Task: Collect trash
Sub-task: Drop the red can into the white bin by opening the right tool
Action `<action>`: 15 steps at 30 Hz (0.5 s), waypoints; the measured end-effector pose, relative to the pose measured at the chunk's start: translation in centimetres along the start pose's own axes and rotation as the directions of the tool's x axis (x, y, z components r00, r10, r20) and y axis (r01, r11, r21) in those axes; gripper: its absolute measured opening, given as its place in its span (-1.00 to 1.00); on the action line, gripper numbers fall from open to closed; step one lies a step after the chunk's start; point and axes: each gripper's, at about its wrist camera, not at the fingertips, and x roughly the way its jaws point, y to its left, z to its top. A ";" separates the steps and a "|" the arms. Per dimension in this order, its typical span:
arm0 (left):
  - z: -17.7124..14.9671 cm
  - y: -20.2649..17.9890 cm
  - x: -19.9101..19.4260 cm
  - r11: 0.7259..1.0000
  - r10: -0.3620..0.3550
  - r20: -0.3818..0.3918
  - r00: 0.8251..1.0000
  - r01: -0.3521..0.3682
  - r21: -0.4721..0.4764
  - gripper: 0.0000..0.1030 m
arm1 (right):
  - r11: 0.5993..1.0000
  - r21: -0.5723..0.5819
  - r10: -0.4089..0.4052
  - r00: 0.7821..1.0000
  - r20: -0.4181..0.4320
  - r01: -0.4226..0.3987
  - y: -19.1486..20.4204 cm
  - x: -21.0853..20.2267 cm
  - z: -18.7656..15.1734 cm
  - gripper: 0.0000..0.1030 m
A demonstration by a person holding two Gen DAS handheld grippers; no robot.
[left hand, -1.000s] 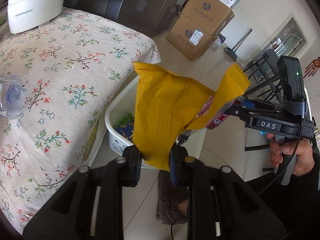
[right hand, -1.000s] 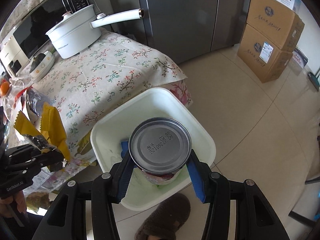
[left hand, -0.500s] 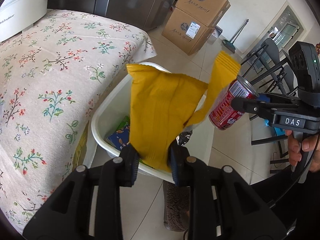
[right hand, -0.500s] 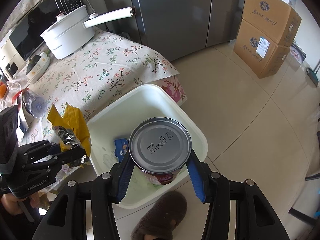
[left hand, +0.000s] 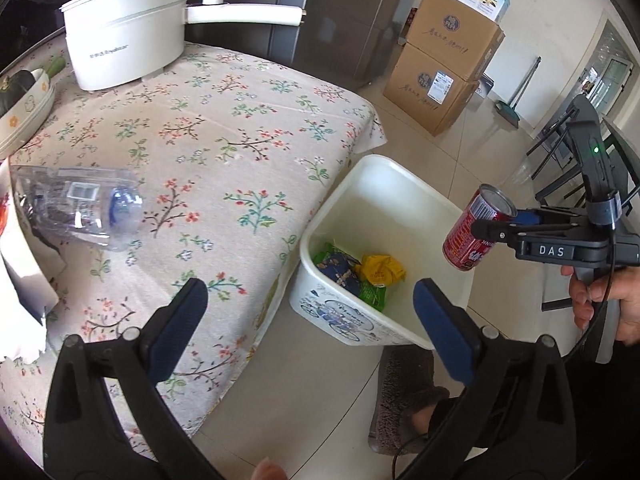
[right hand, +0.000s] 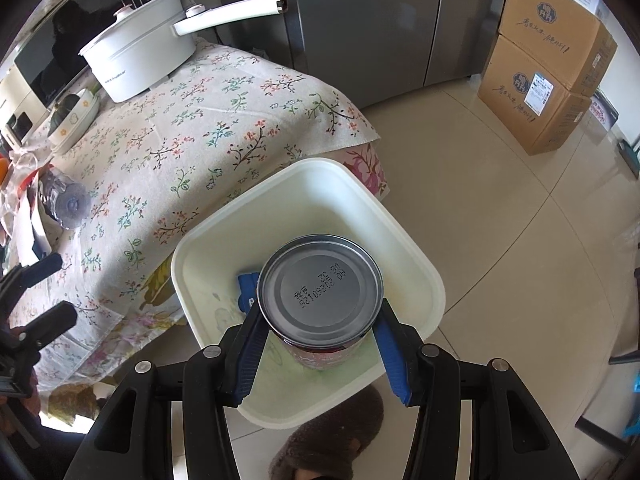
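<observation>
Now my left gripper (left hand: 310, 308) has just sprung wide and empty; the crumpled yellow wrapper (left hand: 382, 269) lies in the white plastic bin (left hand: 400, 184). My right gripper (right hand: 318, 322) clamps the cylindrical metal can (right hand: 320, 292) above it.

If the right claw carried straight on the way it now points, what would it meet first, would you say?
Most likely the inside of the white bin. The right claw is shut on the red can and aims down into the bin's opening, so the can would probably touch first; depth is hard to judge.
</observation>
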 end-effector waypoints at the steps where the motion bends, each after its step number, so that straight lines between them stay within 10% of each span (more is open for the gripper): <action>1: -0.1 0.6 -0.6 1.000 0.014 0.012 1.000 -0.014 -0.008 0.98 | 1.000 -0.001 0.003 1.000 -0.005 -0.003 0.3 0.2 0.1 0.04; 15: -1.1 8.8 -7.7 0.976 0.191 0.108 0.976 -0.176 -0.131 0.98 | 0.999 -0.029 0.044 0.997 0.071 -0.042 5.8 -1.6 3.2 0.47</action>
